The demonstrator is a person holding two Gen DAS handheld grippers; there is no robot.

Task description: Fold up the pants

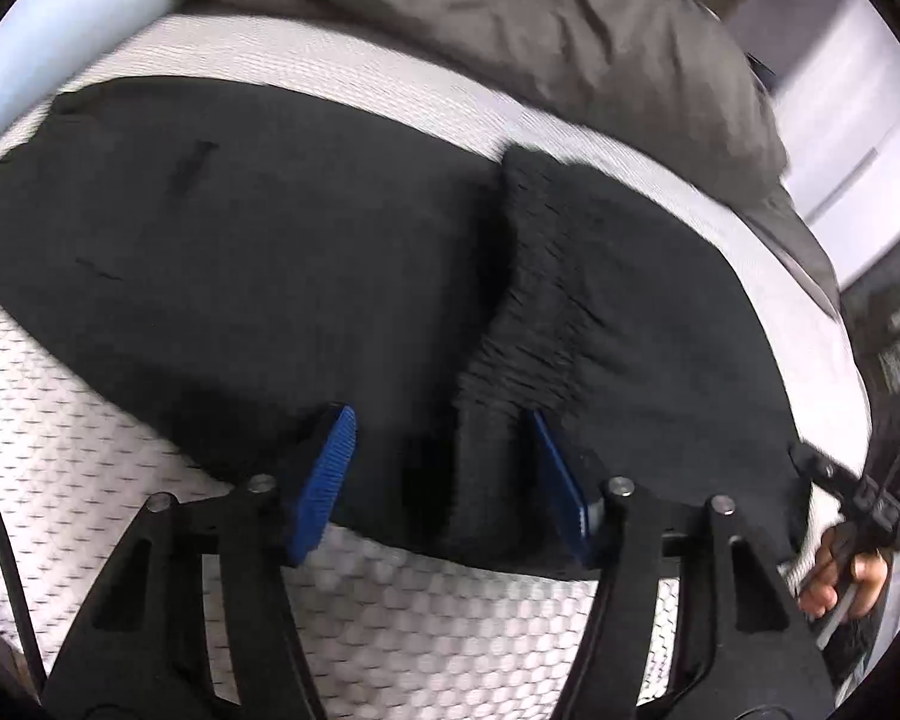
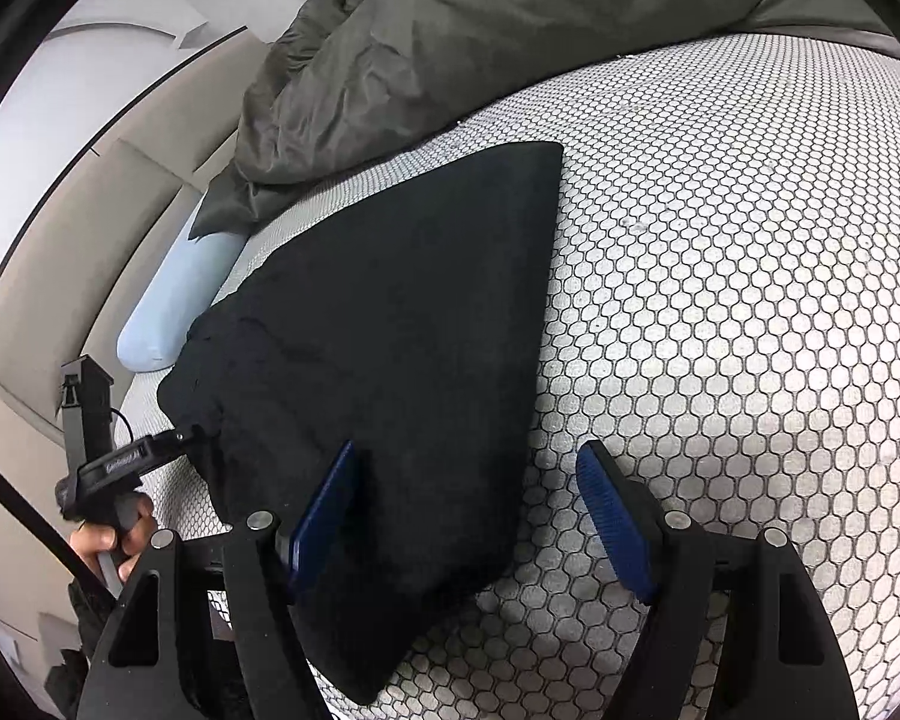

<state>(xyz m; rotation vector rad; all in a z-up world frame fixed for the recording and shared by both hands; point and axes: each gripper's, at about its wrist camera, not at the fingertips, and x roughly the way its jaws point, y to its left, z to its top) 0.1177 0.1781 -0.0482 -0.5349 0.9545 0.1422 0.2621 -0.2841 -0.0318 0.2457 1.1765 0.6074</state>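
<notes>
Honeycomb-patterned bed [image 2: 720,300] carries the black pants [image 2: 390,330], folded flat below the grey duvet [image 2: 450,30]. Left claw [image 1: 444,468] gapes astride the gathered waistband; right claw [image 2: 468,516] open, empty, straddling the pants' near edge, presumably for the next fold.

My two wrist cameras look steeply down along my fingers, close over the bed [image 2: 750,276], each from an opposite side, sharing the black pants [image 1: 240,252] and the other gripper.
</notes>
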